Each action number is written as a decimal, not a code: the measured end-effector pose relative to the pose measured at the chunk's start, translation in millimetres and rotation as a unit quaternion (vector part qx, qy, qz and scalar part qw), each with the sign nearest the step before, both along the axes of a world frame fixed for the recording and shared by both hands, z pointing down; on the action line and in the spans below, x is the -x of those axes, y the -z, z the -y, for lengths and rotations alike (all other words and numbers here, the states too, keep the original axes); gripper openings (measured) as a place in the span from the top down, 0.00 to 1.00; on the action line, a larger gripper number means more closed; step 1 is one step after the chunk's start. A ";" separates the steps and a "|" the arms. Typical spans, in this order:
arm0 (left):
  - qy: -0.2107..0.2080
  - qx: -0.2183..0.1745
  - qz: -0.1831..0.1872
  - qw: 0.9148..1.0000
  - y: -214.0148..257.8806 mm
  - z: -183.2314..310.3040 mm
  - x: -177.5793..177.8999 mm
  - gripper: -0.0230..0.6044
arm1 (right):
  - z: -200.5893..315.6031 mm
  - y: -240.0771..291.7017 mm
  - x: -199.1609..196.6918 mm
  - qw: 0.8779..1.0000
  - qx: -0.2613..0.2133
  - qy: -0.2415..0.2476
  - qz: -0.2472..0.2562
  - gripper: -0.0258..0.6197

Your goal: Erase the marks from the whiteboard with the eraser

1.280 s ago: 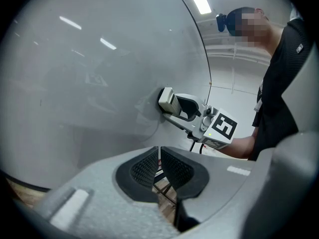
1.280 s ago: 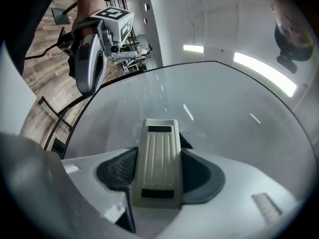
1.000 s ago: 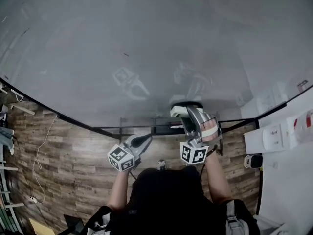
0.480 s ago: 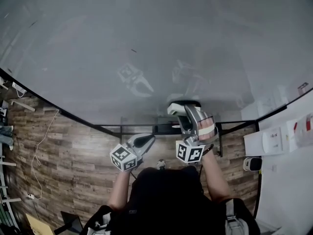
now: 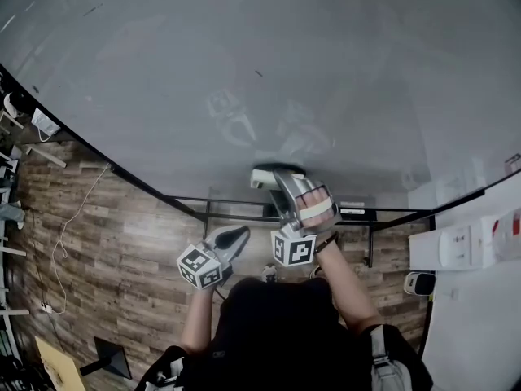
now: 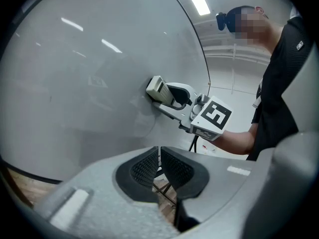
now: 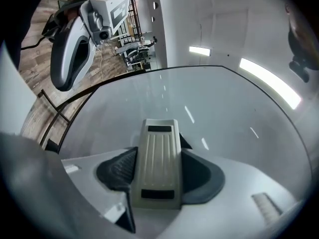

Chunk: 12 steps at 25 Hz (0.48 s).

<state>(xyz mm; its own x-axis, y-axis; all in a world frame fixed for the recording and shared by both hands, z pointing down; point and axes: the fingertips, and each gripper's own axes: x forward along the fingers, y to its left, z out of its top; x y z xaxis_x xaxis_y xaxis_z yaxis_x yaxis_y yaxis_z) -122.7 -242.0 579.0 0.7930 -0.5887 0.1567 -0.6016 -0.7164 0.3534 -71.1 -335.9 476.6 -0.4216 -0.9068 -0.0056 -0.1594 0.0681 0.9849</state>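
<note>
A large whiteboard [image 5: 244, 63] fills the upper head view; a small dark mark [image 5: 259, 74] shows on it. My right gripper [image 5: 273, 177] is shut on a pale ribbed eraser [image 7: 158, 161], whose far end [image 5: 262, 177] presses against the board's lower part. In the left gripper view the eraser [image 6: 154, 87] and the right gripper [image 6: 172, 97] sit flat against the board [image 6: 75, 83]. My left gripper [image 5: 238, 235] hangs below the board's lower edge, its jaws together with nothing between them [image 6: 159, 167].
A black metal stand frame [image 5: 244, 210] runs under the board above a wood-plank floor [image 5: 106, 243]. White wall fittings [image 5: 460, 247] stand at the right. A cable [image 5: 69, 226] trails on the floor at left.
The right gripper with the eraser has slid left along the board's lower part. The view has shifted, so the small dark mark appears further up and right. The left gripper has barely moved.
</note>
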 end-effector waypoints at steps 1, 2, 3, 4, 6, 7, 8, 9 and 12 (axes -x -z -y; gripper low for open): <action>-0.001 0.001 -0.001 1.000 -0.4 0.0 -0.1 0.92 | -0.1 1.7 -7.4 1.000 -0.002 -0.007 0.002 0.57; -0.003 0.002 -0.003 1.000 -0.2 0.2 -1.2 0.92 | -0.3 3.5 -16.7 1.000 -0.004 -0.016 0.006 0.57; -0.007 0.002 -0.007 1.000 0.8 0.5 -3.5 0.92 | -0.7 4.9 -28.2 1.000 -0.005 -0.027 0.010 0.57; -0.012 0.001 -0.012 1.000 2.5 1.4 -7.5 0.92 | -1.0 5.4 -41.6 0.999 -0.006 -0.039 0.014 0.57; -0.026 -0.001 -0.019 0.999 6.3 5.2 -19.3 0.92 | -1.0 1.9 -71.7 0.998 -0.004 -0.066 0.015 0.57; -0.035 -0.003 -0.020 0.999 7.8 7.3 -26.1 0.92 | -0.8 -1.7 -86.9 0.997 -0.001 -0.080 0.014 0.57; -0.043 -0.005 -0.018 0.999 9.1 9.2 -32.4 0.92 | -0.7 -6.1 -101.4 0.995 0.004 -0.094 0.013 0.57; -0.051 -0.006 -0.016 0.999 10.4 10.7 -38.0 0.92 | -0.7 -11.1 -114.6 0.994 0.009 -0.106 0.012 0.57; -0.066 -0.008 -0.014 0.998 12.5 12.6 -49.7 0.92 | -1.2 -26.2 -142.0 0.992 0.020 -0.128 -0.003 0.57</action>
